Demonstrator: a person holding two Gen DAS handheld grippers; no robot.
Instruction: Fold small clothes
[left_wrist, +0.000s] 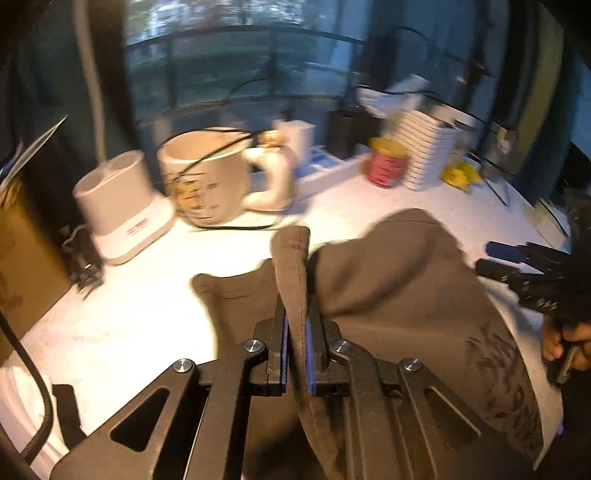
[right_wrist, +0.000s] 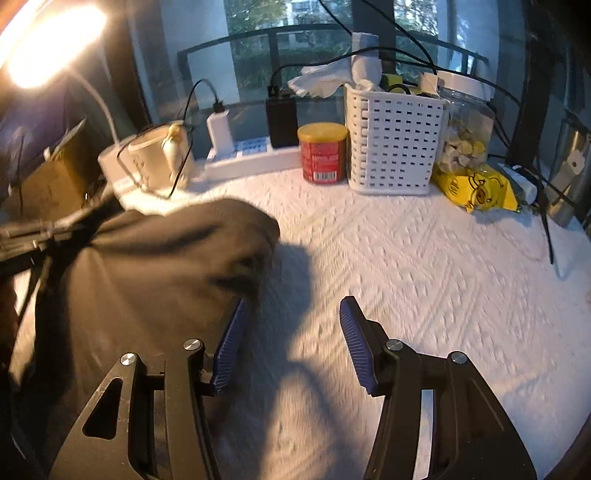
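Observation:
A small dark brown garment (left_wrist: 399, 280) with a dark print lies partly bunched on the white quilted cloth (left_wrist: 140, 295). My left gripper (left_wrist: 297, 314) is shut on a fold of the garment, which stands up between the blue pads. In the right wrist view the garment (right_wrist: 147, 266) is a raised heap at the left. My right gripper (right_wrist: 291, 328) is open and empty, its left finger at the garment's right edge, over the white cloth (right_wrist: 424, 280). The right gripper also shows at the right edge of the left wrist view (left_wrist: 517, 262).
Along the back stand a cream mug (left_wrist: 207, 177), a white holder (left_wrist: 118, 206), a red can (right_wrist: 323, 153), a white slotted basket (right_wrist: 393, 142), a jar (right_wrist: 469, 125), a yellow packet (right_wrist: 476, 188), a power strip (right_wrist: 251, 158) with cables. A lamp (right_wrist: 48, 40) glows at left.

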